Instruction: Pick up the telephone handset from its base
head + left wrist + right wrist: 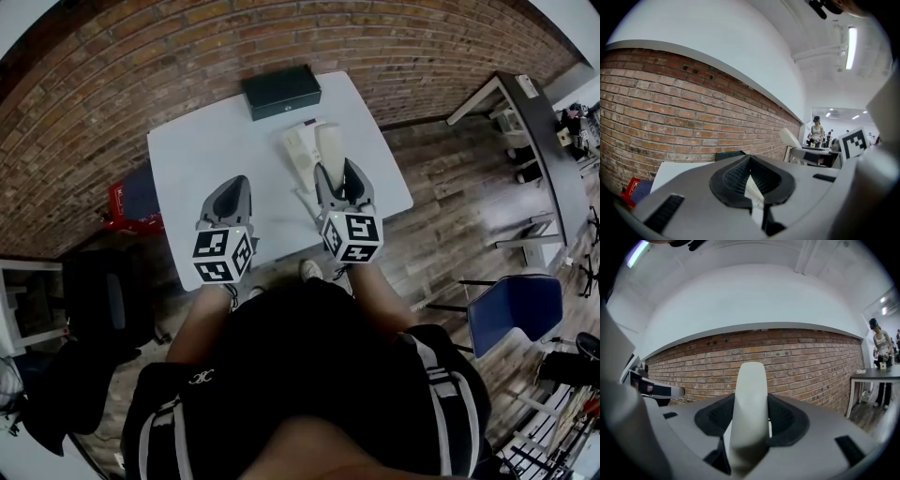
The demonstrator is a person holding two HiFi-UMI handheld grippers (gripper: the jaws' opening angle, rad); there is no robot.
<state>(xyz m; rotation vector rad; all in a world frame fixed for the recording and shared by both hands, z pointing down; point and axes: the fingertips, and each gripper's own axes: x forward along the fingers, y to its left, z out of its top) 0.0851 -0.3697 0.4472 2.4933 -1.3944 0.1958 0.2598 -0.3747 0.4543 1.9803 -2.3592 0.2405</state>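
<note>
- Honestly, my main worry is slip. The right gripper (335, 171) is clamped on the near end of the handset (330, 142) only. Most of its length sticks out past the jaws, so it could pivot or slide if I swing it fast.
- Smooth plastic probably gives the pads little bite, so a sharp jerk upward could twist it in the hold.
- A thin line runs across the table (206, 155) from the base (298, 152) toward me. It may be the cord, though I cannot be sure. If it is, a long pull could drag the base toward the table edge.
- My left gripper (236, 184) hangs over the near-left part of the table, jaws drawn together with nothing between them. It is well apart from the base, so nothing steadies the base against a tug.
- A black box (281, 91) sits at the far edge, behind the base. A careless forward swing could knock it.
- The handset is cream-white, long and narrow, with a rounded far tip and a plain, smooth surface.
- From the head view it lies just right of the base, roughly parallel to it. In the right gripper view it points out toward the brick wall with no base in sight, so I judge it clear of the cradle. I cannot tell how high it is.
</note>
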